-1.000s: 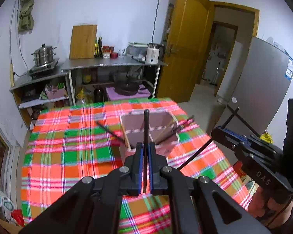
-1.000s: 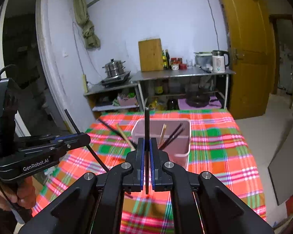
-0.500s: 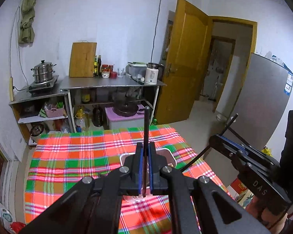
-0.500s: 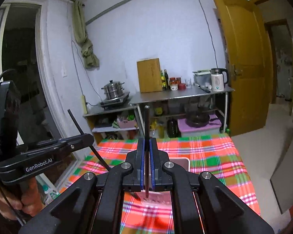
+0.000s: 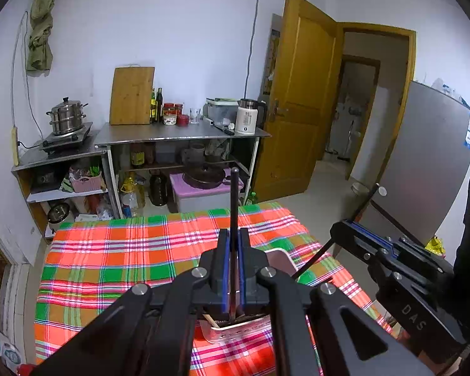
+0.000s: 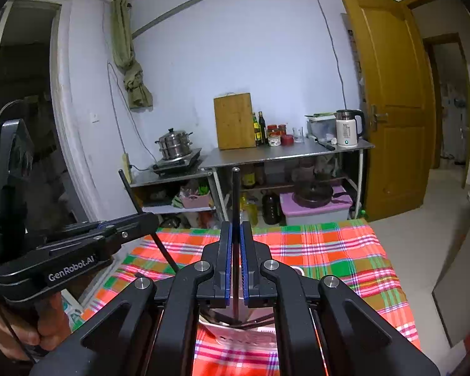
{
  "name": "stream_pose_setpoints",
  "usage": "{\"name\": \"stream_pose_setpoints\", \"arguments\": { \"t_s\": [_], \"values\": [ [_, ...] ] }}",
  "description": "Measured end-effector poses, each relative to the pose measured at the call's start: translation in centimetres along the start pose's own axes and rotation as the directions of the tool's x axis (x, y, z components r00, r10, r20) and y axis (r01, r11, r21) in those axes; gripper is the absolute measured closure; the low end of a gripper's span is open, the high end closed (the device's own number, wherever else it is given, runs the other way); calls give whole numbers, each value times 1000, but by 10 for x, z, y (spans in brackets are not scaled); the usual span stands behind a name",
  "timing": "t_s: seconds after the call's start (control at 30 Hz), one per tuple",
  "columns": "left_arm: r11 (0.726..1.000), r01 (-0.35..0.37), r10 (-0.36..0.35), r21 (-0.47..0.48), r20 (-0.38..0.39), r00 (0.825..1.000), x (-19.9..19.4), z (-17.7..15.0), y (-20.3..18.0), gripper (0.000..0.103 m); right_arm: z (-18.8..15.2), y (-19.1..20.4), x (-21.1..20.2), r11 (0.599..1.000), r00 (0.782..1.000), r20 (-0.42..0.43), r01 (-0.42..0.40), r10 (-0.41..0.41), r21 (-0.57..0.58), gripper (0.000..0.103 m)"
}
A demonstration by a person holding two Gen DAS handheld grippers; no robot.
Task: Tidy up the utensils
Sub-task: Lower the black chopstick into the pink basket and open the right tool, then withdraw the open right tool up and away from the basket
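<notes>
The left tongs (image 5: 234, 244) were clamped on a black chopstick (image 5: 234, 206) that stood upright between their blue pads. The right tongs (image 6: 236, 241) likewise gripped a second black chopstick (image 6: 235, 200), also upright. Both hung above the near part of a table under a red, green and orange plaid cloth (image 5: 119, 260). A pale pink bin (image 5: 280, 258) sat on the cloth just beyond the tongs, largely hidden by them, with a wooden chopstick end (image 5: 212, 320) showing at its near rim. In the right wrist view a hand (image 6: 22, 329) held the left tool's grip at the near left.
</notes>
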State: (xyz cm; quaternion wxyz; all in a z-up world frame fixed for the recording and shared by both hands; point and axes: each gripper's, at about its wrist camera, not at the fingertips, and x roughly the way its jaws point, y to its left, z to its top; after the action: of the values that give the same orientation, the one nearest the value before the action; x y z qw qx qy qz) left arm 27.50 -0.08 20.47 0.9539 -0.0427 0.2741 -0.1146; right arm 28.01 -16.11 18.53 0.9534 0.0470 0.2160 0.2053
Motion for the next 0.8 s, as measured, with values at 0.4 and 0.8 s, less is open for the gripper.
{"name": "stream_pose_setpoints", "arguments": {
  "t_s": [0.4,0.8],
  "values": [
    [1000,-5,3,-27,-91,996,23,-38,12,98,-42,-5,24,1000,993,-115,-1,3,14,97],
    [998,5,-8,-57,-47,999,-6,-44,10,77,-40,-4,-8,1000,997,-78,-14,15,11,91]
  ]
}}
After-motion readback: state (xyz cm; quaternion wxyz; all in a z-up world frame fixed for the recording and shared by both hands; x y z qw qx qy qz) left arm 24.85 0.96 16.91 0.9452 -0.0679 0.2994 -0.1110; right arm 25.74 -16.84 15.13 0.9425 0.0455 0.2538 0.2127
